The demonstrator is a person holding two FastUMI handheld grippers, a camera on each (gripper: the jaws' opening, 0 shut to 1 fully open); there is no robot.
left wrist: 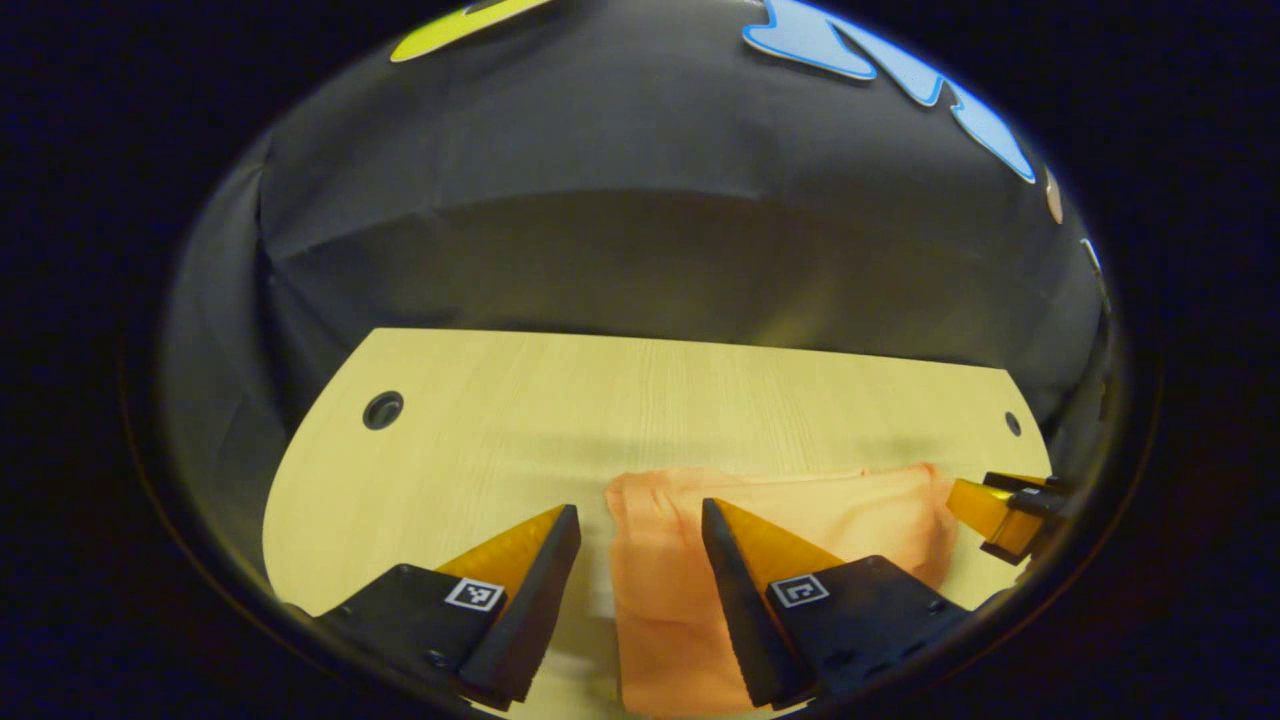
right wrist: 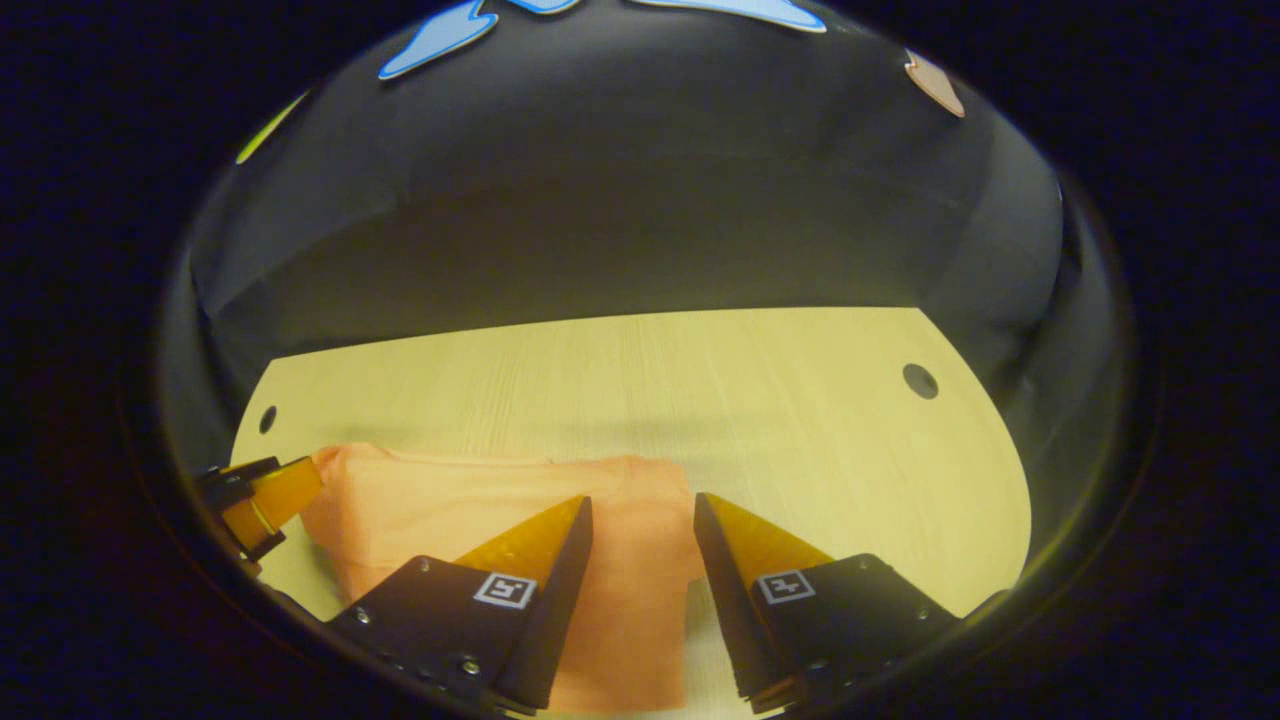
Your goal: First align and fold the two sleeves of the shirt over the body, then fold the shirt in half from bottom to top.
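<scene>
Left gripper view: the left gripper (left wrist: 640, 525) hovers with jaws apart over the left edge of the orange shirt (left wrist: 850, 515), lying flat on the worktop (left wrist: 480, 400).

Right gripper view: the right gripper (right wrist: 640, 520), jaws apart, straddles the shirt's (right wrist: 450, 495) right edge. Light, limp cloth; it likely wants pinching at corners.

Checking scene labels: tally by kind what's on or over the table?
Shirt: 1, orange, lying on the table.
Claws: 2, left claw and right claw, both open over the shirt.
Table holes: 2, one near the table's right end and one near its left end in the right gripper view.
Total: 5
</scene>
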